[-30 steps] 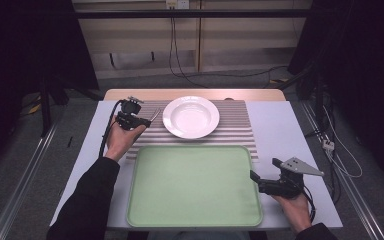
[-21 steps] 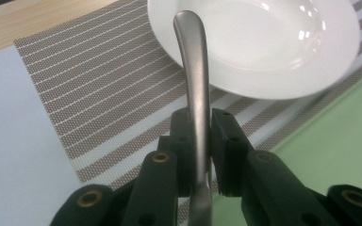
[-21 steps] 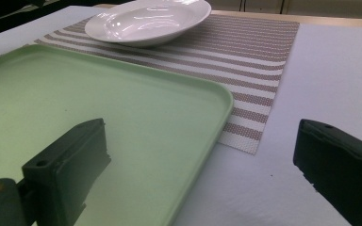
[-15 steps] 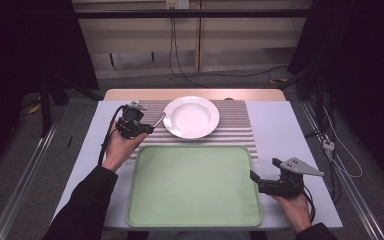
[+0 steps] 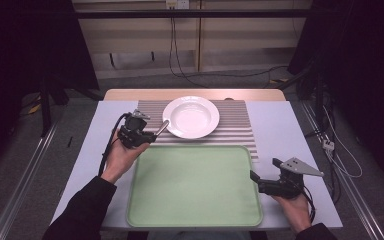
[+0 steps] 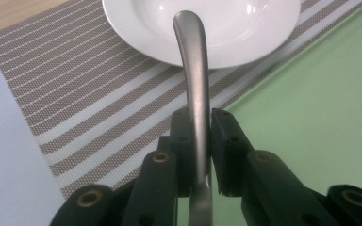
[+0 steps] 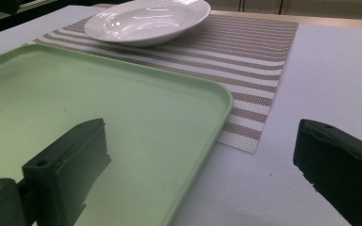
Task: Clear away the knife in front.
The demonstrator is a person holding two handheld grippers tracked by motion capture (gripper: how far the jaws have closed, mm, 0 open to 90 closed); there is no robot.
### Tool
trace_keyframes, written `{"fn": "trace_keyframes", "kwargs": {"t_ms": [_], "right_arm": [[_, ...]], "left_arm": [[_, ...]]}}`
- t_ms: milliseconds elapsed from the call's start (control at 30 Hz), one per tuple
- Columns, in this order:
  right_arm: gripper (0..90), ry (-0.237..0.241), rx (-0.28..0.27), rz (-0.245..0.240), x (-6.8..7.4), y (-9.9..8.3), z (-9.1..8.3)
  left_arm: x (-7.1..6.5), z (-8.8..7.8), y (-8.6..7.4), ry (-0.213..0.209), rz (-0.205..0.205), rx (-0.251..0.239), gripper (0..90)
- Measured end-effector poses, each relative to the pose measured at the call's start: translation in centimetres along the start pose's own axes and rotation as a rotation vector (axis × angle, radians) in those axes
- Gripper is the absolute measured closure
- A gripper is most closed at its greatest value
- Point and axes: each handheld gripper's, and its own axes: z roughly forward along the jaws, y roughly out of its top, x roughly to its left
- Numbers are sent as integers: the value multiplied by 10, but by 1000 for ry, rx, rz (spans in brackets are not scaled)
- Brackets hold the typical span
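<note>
Striped placemat [image 5: 240, 125] on pale table [image 5: 290, 130]

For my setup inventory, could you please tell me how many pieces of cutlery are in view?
1: a metal utensil handle clamped in the left gripper, its free end reaching the white plate rim. Its working end is hidden, so I cannot tell its type.

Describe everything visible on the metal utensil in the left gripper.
The utensil handle is a slim strip of dull, brushed grey metal with a rounded, slightly curved free end. The left gripper is shut on it, with one black jaw against each side, and its working end is hidden behind the jaws. The free end points at the white plate, reaching its near rim above the striped placemat; whether it touches is unclear.
</note>
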Motion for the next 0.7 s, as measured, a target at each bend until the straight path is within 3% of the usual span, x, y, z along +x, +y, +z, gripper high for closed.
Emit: {"fn": "trace_keyframes", "kwargs": {"t_ms": [133,700], "right_arm": [[35,-1,0,1,0,0,0],[36,-2,0,-2,0,0,0]], "left_arm": [[-6,-2,-4,-20,-17,-13,800],[-46,3,-20,-63,20,25,800]]}}
